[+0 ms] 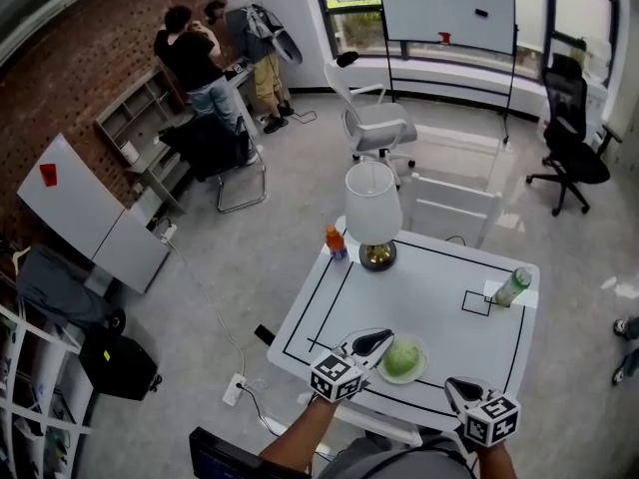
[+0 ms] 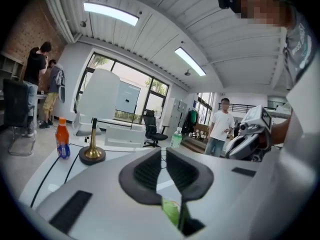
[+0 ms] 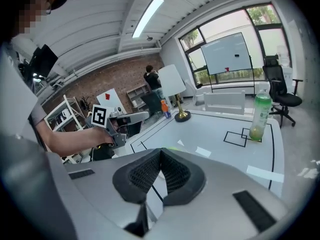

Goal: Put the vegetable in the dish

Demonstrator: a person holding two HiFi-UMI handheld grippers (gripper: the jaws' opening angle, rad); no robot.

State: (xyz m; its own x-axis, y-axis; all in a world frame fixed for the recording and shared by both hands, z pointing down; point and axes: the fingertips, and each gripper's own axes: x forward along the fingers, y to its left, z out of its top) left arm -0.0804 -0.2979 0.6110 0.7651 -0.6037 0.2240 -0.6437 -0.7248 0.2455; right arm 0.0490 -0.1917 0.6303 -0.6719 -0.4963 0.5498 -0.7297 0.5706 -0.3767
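Nearest, the right tongs hung at the front edge of the surface, jaws drawn together on nothing. Just left of them, the left tongs were pinched to a thin slit, empty, just beside the green vegetable lying in the dish.

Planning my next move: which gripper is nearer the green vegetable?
Left. The left gripper is close beside the green vegetable, at its left; the right gripper stands clear to its right.

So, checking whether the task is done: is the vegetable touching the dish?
Touching. The head view shows the green vegetable sitting in the dish, with the dish's pale rim showing just beneath and beside it.
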